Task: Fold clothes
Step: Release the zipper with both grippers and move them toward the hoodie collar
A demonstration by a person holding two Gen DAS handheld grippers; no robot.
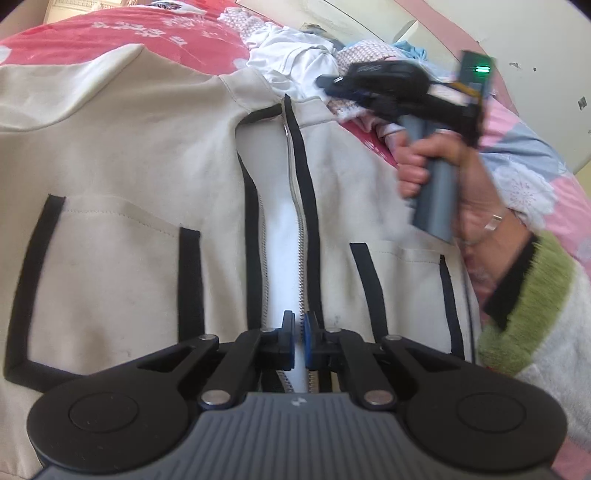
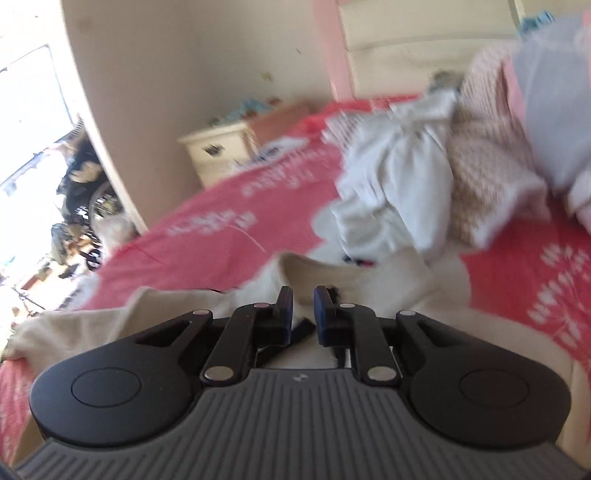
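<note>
- Red bedspread [image 1: 122, 33] fills the left wrist view, and a cream jacket [image 1: 122, 155] lies flat on it, front up, half unzipped. Its long axis runs along the zip [image 1: 300, 236], hem near the camera, collar pointing away toward a heap of white clothes [image 1: 295, 62].
- Left gripper [image 1: 300, 341] sits at the hem with its jaws pressed together, pinching the zip edge there.
- At the right of that view, a hand [image 1: 428, 162] carries the right gripper [image 1: 328, 83] above the jacket's shoulder; its tips are blurred.
- Right wrist view: blurred bedspread, a nightstand [image 2: 218, 155] by the wall, and the jacket's collar [image 2: 314, 266] just ahead of the right gripper [image 2: 303, 304]. Its jaws stand slightly apart, with cloth below them, not between them, as far as I can tell.
- Risk, in my judgement: a thin pinch on one zip edge could slip or drag only that front panel, skewing the fold. The right gripper could also snag the heap.
</note>
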